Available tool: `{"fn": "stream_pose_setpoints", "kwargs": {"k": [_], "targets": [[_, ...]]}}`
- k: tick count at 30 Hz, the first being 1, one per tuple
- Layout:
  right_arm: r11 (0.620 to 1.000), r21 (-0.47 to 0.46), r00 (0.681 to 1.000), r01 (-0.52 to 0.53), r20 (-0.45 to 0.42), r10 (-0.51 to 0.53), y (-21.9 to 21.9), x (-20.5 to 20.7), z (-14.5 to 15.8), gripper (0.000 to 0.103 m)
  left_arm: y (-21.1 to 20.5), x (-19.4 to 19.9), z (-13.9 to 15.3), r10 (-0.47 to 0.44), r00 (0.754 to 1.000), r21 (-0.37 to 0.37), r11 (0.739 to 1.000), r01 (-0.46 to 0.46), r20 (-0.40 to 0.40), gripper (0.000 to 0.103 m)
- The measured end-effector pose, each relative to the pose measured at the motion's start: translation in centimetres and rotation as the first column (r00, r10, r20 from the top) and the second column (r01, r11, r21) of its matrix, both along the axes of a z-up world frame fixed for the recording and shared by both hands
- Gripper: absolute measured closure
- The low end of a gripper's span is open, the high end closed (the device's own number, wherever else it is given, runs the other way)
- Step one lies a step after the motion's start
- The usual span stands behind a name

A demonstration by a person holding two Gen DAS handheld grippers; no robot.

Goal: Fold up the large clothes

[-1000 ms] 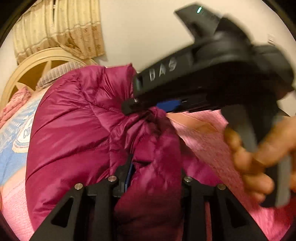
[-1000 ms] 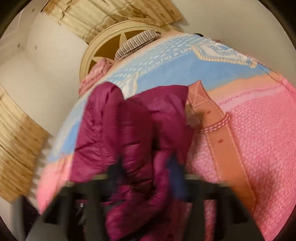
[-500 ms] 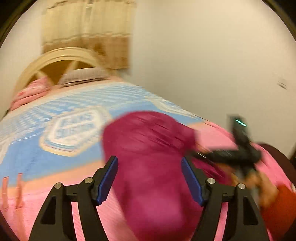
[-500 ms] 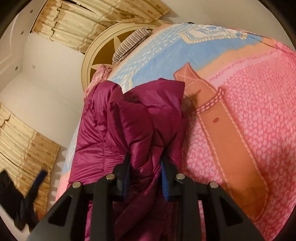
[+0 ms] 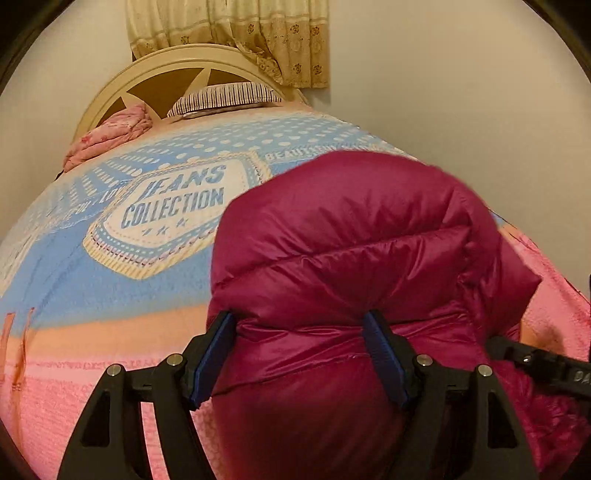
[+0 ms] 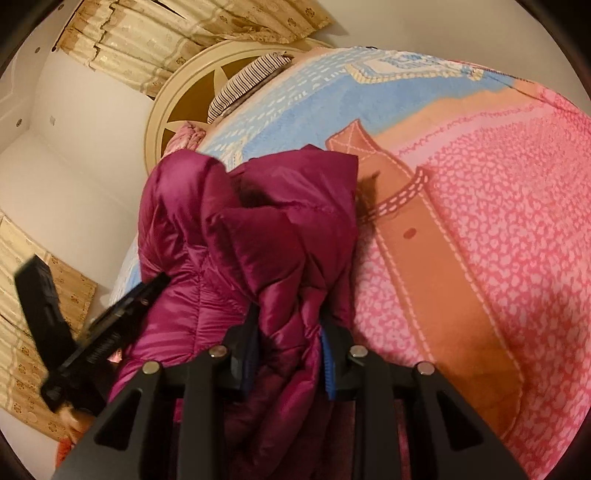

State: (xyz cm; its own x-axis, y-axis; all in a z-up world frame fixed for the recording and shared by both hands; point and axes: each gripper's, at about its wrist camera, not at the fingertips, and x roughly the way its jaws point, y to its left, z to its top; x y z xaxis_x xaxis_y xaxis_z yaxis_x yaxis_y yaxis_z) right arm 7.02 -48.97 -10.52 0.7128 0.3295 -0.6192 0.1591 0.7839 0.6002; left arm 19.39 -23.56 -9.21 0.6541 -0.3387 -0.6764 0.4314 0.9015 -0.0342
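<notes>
Left wrist view, fingers (image 5: 301, 354) opening around magenta jacket (image 5: 354, 251), right fingers (image 6: 288, 354) pinching its folds.

1. We see the puffer jacket (image 5: 354, 266) as quilted magenta cloth, smooth with a satin sheen.
2. The bed cover (image 5: 110, 280) is a matt, fuzzy, towel-like printed cloth.
3. The left gripper (image 5: 301, 354) has matt black plastic fingers, ribbed blue pads (image 5: 212, 360) and bright metal screw heads.
4. The headboard (image 5: 155, 70), far left, looks like smooth cream-painted wood.
5. The curtain (image 5: 258, 33) is thin patterned cloth.
6. The pillow (image 5: 225, 96) is striped woven cloth.
</notes>
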Motion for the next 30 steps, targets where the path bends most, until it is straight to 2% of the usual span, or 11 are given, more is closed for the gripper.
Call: {"fn": "stream_pose_setpoints", "kwargs": {"k": [1, 5, 8, 12, 15, 17, 20, 24, 27, 28, 30], "targets": [[1.000, -0.006, 1.000, -0.001, 0.000, 0.001, 0.0, 0.0, 0.0, 0.075, 0.1, -0.1, -0.5, 0.013, 1.000, -0.006, 1.000, -0.013, 0.014, 0.028], [1.000, -0.009, 1.000, 0.019, 0.003, -0.019, 0.0, -0.2, 0.2, 0.075, -1.8, -0.7, -1.0, 0.021, 0.997, 0.127, 0.991, -0.031, 0.075, 0.027], [0.999, -0.022, 0.999, 0.039, -0.008, -0.039, -0.3, -1.2, 1.6, 0.067, -1.3, -0.5, -1.0, 0.017, 0.997, 0.108, 0.994, -0.024, 0.070, 0.027], [0.976, -0.189, 0.993, 0.112, 0.070, -0.100, 0.5, -4.0, 7.8, 0.066, -0.9, -0.3, -1.0, 0.026, 0.997, 0.094, 0.995, -0.033, 0.067, 0.026], [0.971, -0.204, 0.985, 0.126, 0.141, -0.098, 2.4, -3.7, 12.5, 0.066, -1.6, -1.0, -1.0, 0.038, 0.993, 0.144, 0.988, -0.054, 0.111, 0.026], [0.974, -0.175, 0.980, 0.141, 0.162, -0.113, 3.6, -2.2, 13.9, 0.066, -1.9, -1.3, -0.9, 0.041, 0.990, 0.166, 0.984, -0.063, 0.135, 0.025], [0.981, -0.114, 0.983, 0.155, 0.116, -0.142, 5.0, 2.0, 12.3, 0.066, -1.4, -1.2, -0.9, 0.045, 0.990, 0.152, 0.986, -0.065, 0.130, 0.025], [0.958, -0.235, 0.985, 0.166, 0.000, -0.171, 5.3, 4.7, 6.7, 0.069, 0.1, -0.8, -1.2, 0.044, 0.996, 0.079, 0.996, -0.051, 0.080, 0.023], [0.949, -0.271, 0.986, 0.161, -0.009, -0.169, 4.4, 4.4, 4.4, 0.078, 0.3, -0.4, -1.3, 0.039, 0.998, 0.054, 0.998, -0.042, 0.055, 0.022], [0.948, -0.275, 0.986, 0.162, -0.003, -0.169, 4.0, 4.2, 3.9, 0.083, 0.1, -0.4, -1.4, 0.040, 0.998, 0.062, 0.997, -0.043, 0.056, 0.022], [0.947, -0.284, 0.987, 0.153, 0.004, -0.158, 3.7, 4.4, 3.1, 0.084, -0.4, -0.7, -1.4, 0.038, 0.997, 0.086, 0.995, -0.044, 0.071, 0.021]]}}
